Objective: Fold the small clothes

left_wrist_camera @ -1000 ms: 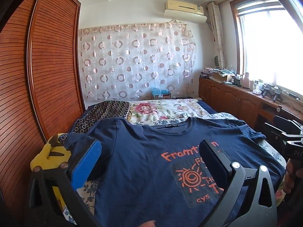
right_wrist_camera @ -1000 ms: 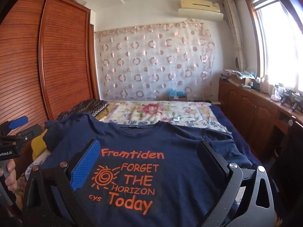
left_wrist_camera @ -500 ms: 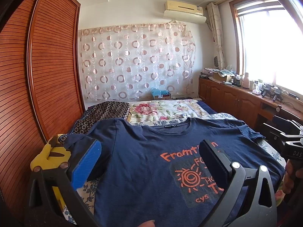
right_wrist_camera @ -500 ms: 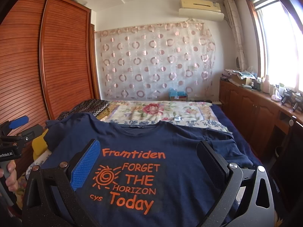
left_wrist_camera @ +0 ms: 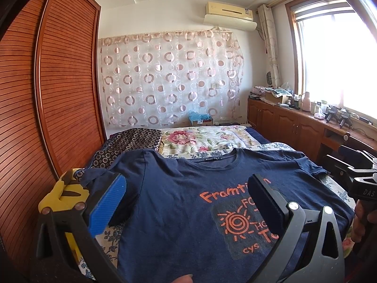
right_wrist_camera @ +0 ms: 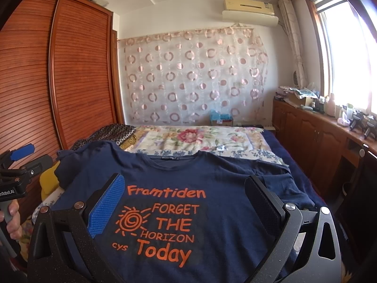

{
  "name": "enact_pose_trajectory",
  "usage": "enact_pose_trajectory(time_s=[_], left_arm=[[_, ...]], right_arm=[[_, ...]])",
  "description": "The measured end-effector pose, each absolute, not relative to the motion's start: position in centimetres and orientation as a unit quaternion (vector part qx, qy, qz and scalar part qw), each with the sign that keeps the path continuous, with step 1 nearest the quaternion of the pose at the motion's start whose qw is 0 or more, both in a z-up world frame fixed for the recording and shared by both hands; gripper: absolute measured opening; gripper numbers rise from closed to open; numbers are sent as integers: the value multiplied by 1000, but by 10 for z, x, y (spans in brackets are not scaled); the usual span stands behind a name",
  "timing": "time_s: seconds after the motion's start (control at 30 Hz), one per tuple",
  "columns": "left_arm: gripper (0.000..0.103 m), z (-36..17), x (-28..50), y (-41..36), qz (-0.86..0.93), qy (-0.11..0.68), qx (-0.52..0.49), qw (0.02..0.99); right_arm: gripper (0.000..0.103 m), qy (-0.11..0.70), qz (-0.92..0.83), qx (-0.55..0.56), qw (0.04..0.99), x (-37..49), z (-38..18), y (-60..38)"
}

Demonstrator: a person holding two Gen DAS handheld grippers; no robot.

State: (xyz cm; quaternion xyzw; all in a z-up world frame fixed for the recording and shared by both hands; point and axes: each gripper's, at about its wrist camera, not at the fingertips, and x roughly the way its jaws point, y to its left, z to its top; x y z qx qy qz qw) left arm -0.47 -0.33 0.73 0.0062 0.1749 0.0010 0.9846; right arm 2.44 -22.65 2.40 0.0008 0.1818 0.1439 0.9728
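Note:
A navy T-shirt [left_wrist_camera: 179, 202] with orange print lies spread flat, front up, on the bed; it also shows in the right wrist view [right_wrist_camera: 212, 179]. My left gripper [left_wrist_camera: 186, 198] hovers open and empty over the shirt's left half, near the left sleeve [left_wrist_camera: 99, 176]. My right gripper [right_wrist_camera: 186, 200] hovers open and empty over the printed chest. The right sleeve [right_wrist_camera: 280, 176] lies slightly rumpled. The right gripper's body shows at the right edge of the left wrist view [left_wrist_camera: 353, 176]; the left gripper's body shows at the left edge of the right wrist view [right_wrist_camera: 18, 165].
A yellow object [left_wrist_camera: 61, 195] sits by the shirt's left sleeve. A wooden wardrobe [left_wrist_camera: 47, 108] stands close on the left. A floral quilt [left_wrist_camera: 202, 139] and a patterned pillow [left_wrist_camera: 132, 139] lie beyond the shirt. Wooden cabinets [right_wrist_camera: 313, 136] line the right wall under the window.

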Motion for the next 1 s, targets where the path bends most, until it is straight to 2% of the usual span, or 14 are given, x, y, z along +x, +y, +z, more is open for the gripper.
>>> enact_pose_trajectory(time_s=[1.0], left_arm=[[103, 11, -9, -5, 2, 168, 8, 986]], right_arm=[[103, 181, 145, 2, 973, 24, 25, -228]])
